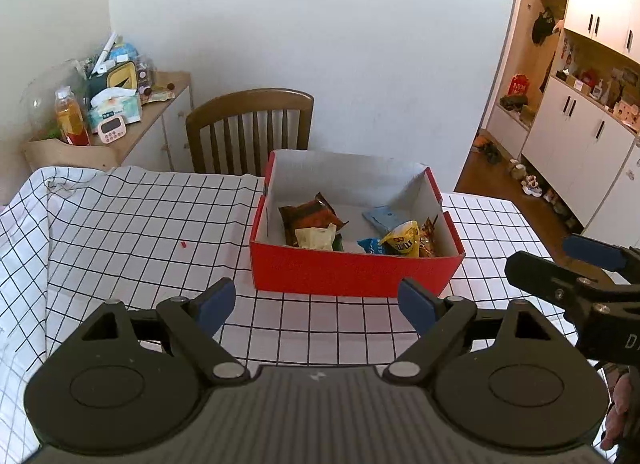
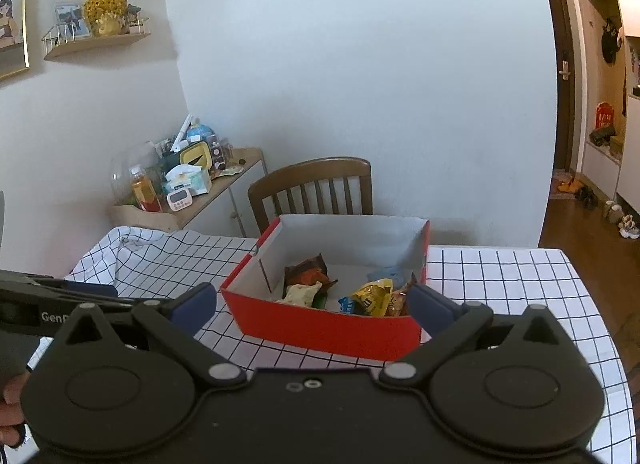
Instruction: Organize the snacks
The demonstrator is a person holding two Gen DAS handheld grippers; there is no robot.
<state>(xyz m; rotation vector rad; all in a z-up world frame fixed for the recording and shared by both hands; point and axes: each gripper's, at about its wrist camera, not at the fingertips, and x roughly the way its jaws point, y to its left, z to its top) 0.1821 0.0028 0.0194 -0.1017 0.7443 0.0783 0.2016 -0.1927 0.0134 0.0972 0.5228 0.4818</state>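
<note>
Soft, even daylight fills both views, leaving the white wall [image 1: 320, 43] bright without glare and only faint shadows under the red box [image 1: 352, 276] on the tabletop [image 1: 120, 232], while fisheye distortion bends the cabinets [image 1: 580, 115] and doorway [image 2: 560, 63] at the edges and detail stays sharp.

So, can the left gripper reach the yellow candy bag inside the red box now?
Probably yes: the left gripper is open and empty, the red box has no lid, and the yellow candy bag lies on top.
</note>
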